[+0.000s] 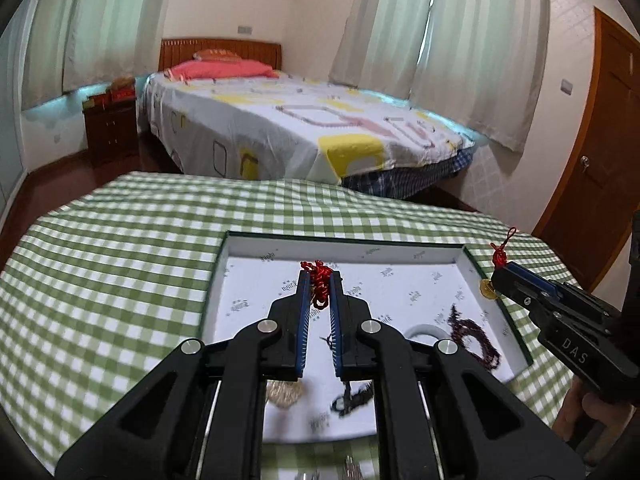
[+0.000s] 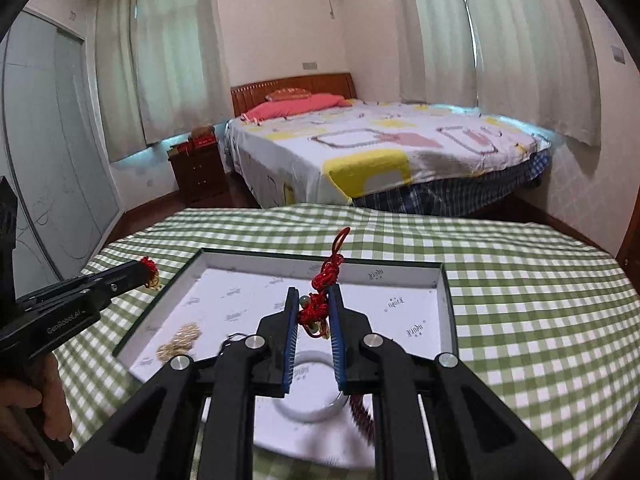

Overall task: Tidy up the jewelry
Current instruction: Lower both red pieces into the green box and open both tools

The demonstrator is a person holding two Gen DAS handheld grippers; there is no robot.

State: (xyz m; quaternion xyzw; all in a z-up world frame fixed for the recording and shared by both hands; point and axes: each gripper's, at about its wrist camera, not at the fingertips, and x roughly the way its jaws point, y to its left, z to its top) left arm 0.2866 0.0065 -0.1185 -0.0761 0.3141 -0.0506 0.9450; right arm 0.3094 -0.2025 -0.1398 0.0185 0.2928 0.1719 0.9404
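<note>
My left gripper (image 1: 319,277) is shut on a red knotted cord charm (image 1: 320,286) and holds it above the shallow white-lined box (image 1: 340,240). My right gripper (image 2: 314,296) is shut on a second red knotted cord charm (image 2: 326,280), which has a green bead and a gold piece. The left wrist view shows the right gripper (image 1: 497,278) over the box's right rim, a gold coin (image 1: 487,289) hanging under it. The left gripper (image 2: 145,269) hangs over the box's left rim in the right wrist view.
In the box (image 2: 320,259) lie a gold chain (image 2: 180,339), a white bangle (image 2: 312,394), a dark red bead bracelet (image 1: 474,338) and a small black piece (image 1: 352,398). The box stands on a green checked tablecloth (image 1: 120,260). A bed (image 1: 280,120) stands behind the table.
</note>
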